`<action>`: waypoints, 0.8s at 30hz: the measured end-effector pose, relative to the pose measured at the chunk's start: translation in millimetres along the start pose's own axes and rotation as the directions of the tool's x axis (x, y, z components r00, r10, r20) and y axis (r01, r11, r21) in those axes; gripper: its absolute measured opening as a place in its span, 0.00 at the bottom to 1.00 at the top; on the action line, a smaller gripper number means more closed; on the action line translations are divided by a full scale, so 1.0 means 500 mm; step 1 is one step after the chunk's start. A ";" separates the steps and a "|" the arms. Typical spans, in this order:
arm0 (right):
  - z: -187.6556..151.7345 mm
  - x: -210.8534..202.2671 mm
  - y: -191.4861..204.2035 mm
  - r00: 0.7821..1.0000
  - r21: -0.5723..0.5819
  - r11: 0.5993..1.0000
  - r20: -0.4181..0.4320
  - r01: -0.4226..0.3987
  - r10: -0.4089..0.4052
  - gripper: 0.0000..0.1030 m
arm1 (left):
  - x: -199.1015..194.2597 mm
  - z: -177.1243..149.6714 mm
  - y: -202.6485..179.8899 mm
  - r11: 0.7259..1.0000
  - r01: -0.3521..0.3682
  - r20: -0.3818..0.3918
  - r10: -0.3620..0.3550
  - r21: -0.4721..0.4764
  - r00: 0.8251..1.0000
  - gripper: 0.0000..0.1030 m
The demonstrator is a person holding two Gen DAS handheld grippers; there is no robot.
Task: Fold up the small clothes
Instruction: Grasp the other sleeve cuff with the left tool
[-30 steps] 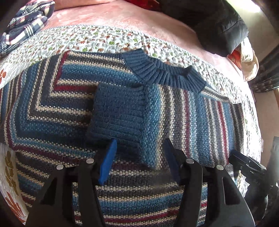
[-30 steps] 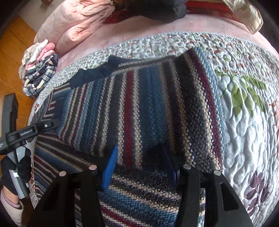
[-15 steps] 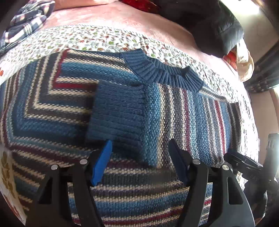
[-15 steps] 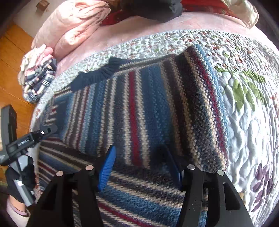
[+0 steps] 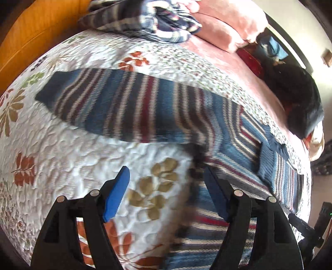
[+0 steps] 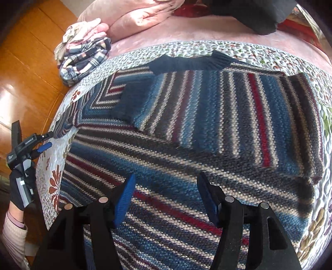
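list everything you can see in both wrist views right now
striped sweater: 1, blue, grey, cream, red; flat on quilt, one sleeve folded across chest, other sleeve stretched out
quilt: 1, white floral; covers bed
plaid clothes: 1 pile, navy and white; quilt's far corner
pink bedding: bunched, far side
dark garment: 1, black; far side
left gripper: open, above quilt by sweater's edge
right gripper: open, above sweater

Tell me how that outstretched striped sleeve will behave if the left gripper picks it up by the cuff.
The sleeve is chunky knit lying limp on the quilt, so it will probably droop and fold rather than hold shape. The thick yarn suggests some weight, likely dragging the sweater. Its coarse texture should grip, not slip.
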State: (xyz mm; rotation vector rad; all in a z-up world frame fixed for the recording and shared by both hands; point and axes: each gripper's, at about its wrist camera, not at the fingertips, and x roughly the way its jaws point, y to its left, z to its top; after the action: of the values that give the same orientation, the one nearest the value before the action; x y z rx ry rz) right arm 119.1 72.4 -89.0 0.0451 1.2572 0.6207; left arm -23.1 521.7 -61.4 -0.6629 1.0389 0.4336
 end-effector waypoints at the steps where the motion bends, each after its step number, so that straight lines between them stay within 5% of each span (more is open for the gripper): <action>1: -0.002 0.007 0.012 1.000 -0.010 1.000 0.003 0.015 -0.015 0.60 | 0.002 0.008 0.030 1.000 -0.005 0.009 0.005 -0.031 1.000 0.71; 7: -0.015 0.056 0.106 0.998 -0.110 0.991 0.002 0.070 -0.070 0.61 | 0.020 0.058 0.174 0.976 -0.008 0.045 0.018 -0.217 0.999 0.71; 18: -0.002 0.077 0.149 0.998 -0.138 0.988 -0.008 0.065 -0.067 0.61 | 0.093 0.159 0.303 0.924 0.019 0.093 0.018 -0.383 0.996 0.70; 24: -0.002 0.080 0.133 0.995 -0.125 0.988 -0.021 0.091 -0.095 0.61 | 0.111 0.197 0.309 0.922 -0.038 0.095 0.081 -0.386 0.992 0.53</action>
State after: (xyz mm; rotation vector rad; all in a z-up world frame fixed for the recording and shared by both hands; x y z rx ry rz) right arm 97.6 145.8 -100.0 -0.1252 1.2369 0.6191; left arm -30.2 702.9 -122.4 -0.9468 0.8773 0.7310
